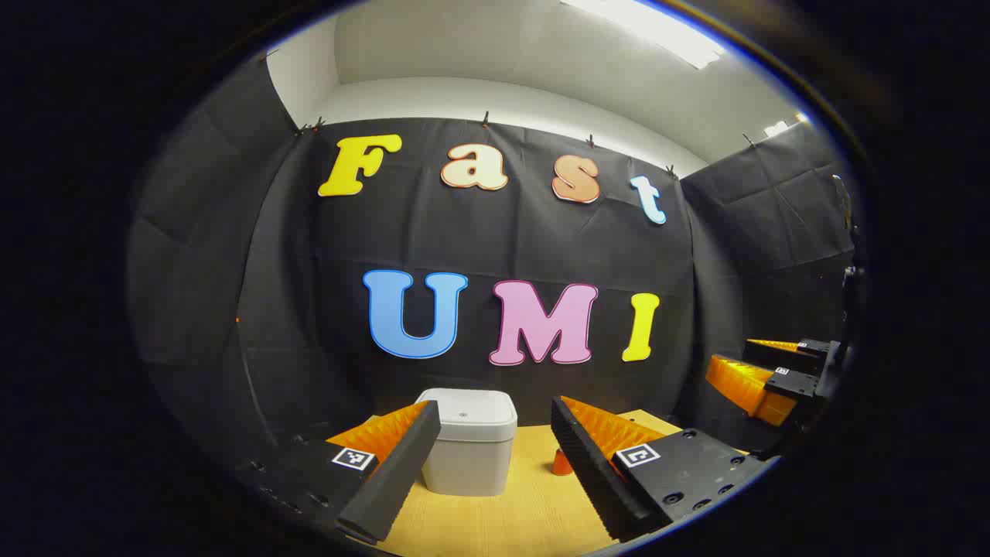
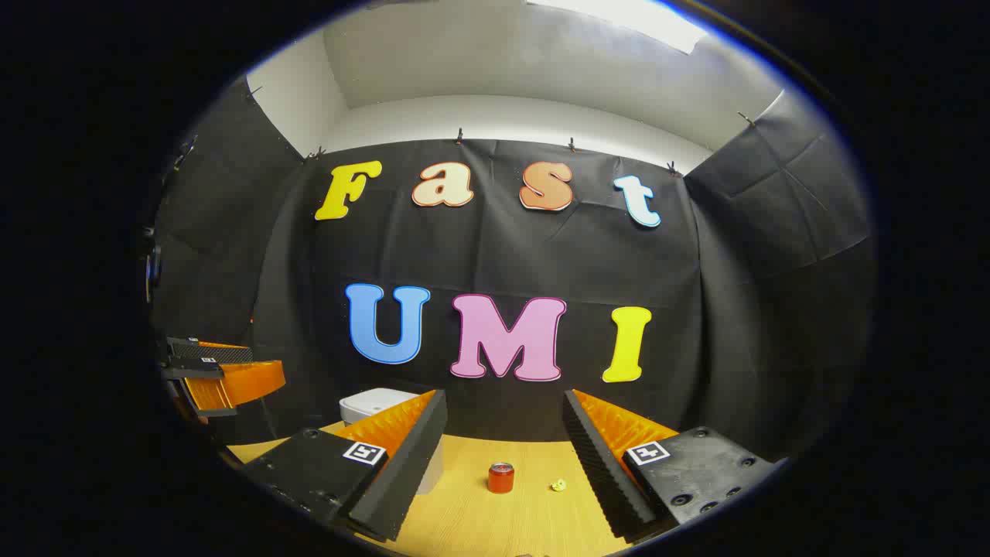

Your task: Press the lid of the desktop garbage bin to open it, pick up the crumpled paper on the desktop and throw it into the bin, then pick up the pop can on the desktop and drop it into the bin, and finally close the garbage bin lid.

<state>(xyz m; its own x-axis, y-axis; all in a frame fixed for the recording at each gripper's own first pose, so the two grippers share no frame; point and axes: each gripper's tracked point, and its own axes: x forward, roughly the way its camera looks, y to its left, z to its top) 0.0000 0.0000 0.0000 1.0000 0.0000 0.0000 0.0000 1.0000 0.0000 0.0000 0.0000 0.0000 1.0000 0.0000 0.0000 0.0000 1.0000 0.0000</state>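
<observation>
Bin [image 1: 470, 441]: white, boxy, rounded corners, lid [image 1: 468, 408] down; stands on the wooden desk [image 1: 503, 518] against the back cloth, straight ahead of the left gripper [image 1: 495, 464], whose jaws are spread and hold nothing. Likely light rigid plastic; it may slide if pushed sideways, so the lid is best pressed straight down near its small centre mark. Can [image 2: 500, 477]: red, upright, mid-desk, well apart from the bin, ahead of the right gripper [image 2: 503, 472], jaws likewise spread and empty. Probably thin metal, smooth, easily dented and tipped; take it across the middle of the body with modest squeeze. Paper [image 2: 558, 485]: a small pale-yellow wad just right of the can, not touching it. Presumably weightless, soft, compressible; pinch it from above, fingers closing low at the desk surface.
</observation>
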